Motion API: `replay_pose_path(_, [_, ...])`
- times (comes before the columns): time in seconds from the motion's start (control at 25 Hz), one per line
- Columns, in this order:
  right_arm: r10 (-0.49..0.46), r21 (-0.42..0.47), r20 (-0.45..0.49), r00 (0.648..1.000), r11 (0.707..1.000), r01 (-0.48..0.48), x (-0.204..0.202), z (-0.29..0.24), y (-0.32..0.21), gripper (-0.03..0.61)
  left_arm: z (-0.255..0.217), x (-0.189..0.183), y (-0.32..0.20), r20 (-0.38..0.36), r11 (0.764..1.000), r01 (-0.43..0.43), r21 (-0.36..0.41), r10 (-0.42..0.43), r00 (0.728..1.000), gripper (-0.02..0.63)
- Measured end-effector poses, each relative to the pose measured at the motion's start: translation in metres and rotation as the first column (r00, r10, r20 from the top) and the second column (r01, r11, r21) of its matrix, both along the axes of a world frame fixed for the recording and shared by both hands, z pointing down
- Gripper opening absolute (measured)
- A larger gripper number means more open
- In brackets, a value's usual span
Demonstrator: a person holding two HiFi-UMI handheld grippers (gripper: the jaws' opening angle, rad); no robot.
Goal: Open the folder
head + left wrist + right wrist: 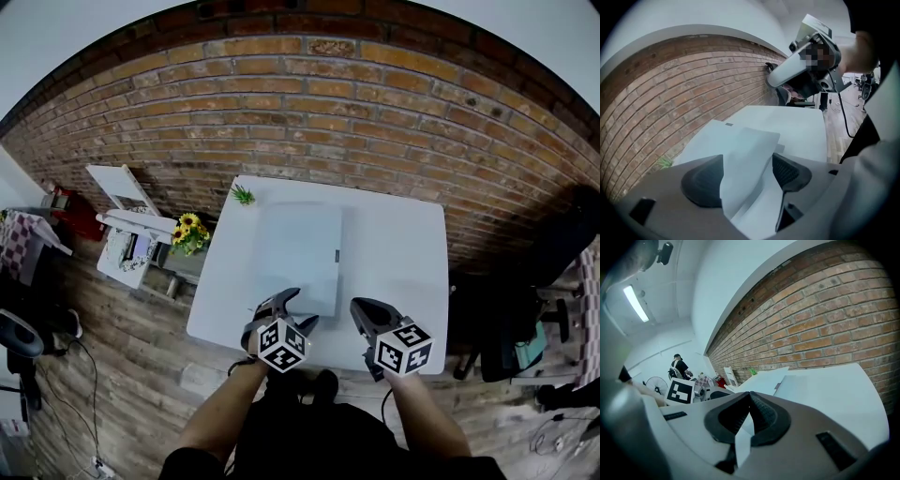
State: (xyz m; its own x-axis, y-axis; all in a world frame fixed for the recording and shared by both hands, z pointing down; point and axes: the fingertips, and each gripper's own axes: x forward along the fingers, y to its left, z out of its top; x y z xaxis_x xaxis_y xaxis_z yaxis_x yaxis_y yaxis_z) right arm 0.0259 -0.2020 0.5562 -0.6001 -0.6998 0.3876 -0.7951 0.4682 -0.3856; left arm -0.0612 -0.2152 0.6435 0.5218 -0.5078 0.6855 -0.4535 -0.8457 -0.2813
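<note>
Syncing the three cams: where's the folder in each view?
Head view: folder centre, on the white table.
Left gripper view: folder lower centre, a flap between the parted jaws of the left hand-held gripper.
Right gripper view: folder centre, beyond the right hand-held gripper, whose jaws pinch a thin pale edge, apparently the folder's.
Shared landmark: the brick wall behind the table.

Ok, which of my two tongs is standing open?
The left tongs: pads wide apart, with the folder's lifted cover between them. The right tongs are pinched shut on a thin pale strip.
</note>
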Motion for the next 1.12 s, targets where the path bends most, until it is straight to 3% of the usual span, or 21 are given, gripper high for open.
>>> replay_pose_path(0.32, [-0.029,-0.01,-0.017,0.999,1.0,0.029,-0.012,0.007,-0.012,0.014,-0.032,-0.004,-0.006,-0.078,0.996,0.034,0.081,-0.028,0.997,0.205])
replay_pose_path(0.56, [-0.045,-0.04,-0.072,0.996,0.998,0.042,-0.021,0.028,-0.025,0.028,-0.052,-0.018,-0.021,-0.124,0.988,0.082,0.128,-0.066,0.99,0.152])
replay_pose_path(0.88, [-0.085,-0.092,-0.129,0.988,0.993,0.074,-0.04,0.057,-0.04,0.064,-0.077,-0.034,-0.039,-0.197,0.973,0.127,0.195,-0.088,0.976,0.127])
replay_pose_path(1.12, [-0.116,-0.154,-0.194,0.974,0.984,0.086,-0.048,0.098,-0.053,0.059,-0.09,-0.048,-0.056,-0.274,0.965,0.181,0.188,-0.125,0.953,0.097])
